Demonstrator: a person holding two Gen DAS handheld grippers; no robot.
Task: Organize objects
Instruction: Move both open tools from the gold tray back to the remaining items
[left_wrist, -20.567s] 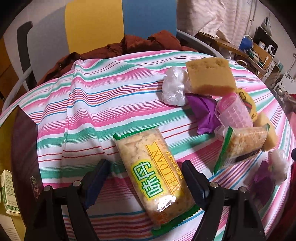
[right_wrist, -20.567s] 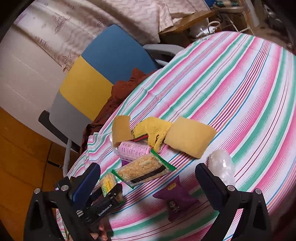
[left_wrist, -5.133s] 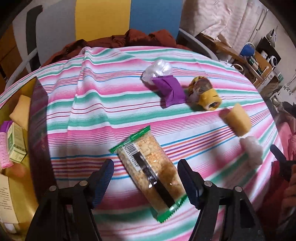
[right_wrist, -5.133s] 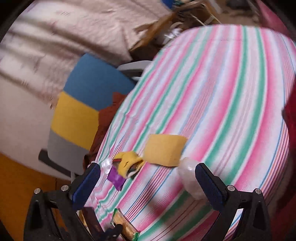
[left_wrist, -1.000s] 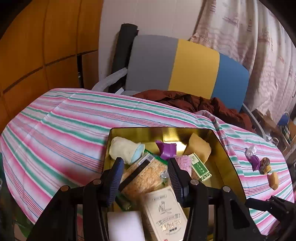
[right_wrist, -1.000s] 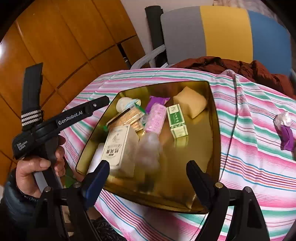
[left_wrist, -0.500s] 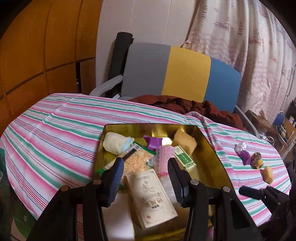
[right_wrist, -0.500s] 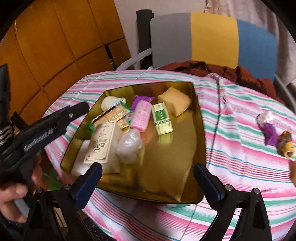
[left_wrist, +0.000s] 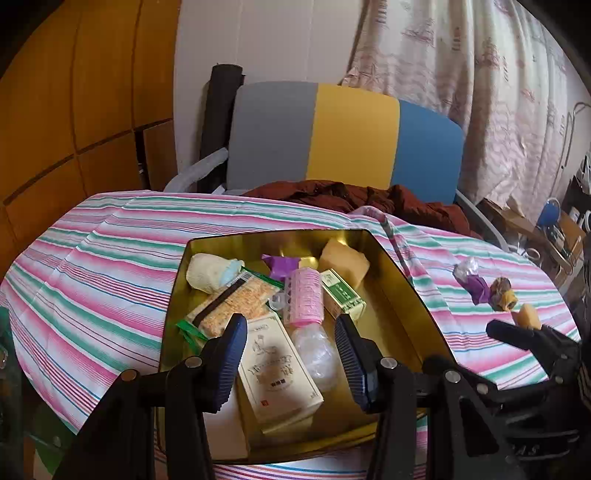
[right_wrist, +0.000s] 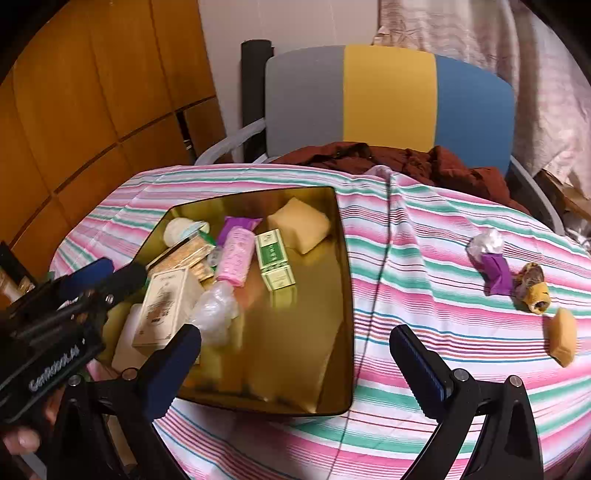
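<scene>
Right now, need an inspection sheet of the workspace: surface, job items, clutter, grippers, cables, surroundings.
Surface: striped tablecloth covers the table, wrinkled along a fold.
Job's things: gold tray holds a cream box, green box, pink roller, cracker pack, clear plastic wad, sponge and more. Outside it on the cloth: purple packet, yellow bundle, small sponge.
Clutter: brown garment at the table's far edge.
Grippers: left gripper open above the tray; right gripper open, empty.
Cables: nothing seen.
Surroundings: tricolour chair, curtain, wooden panels.
</scene>
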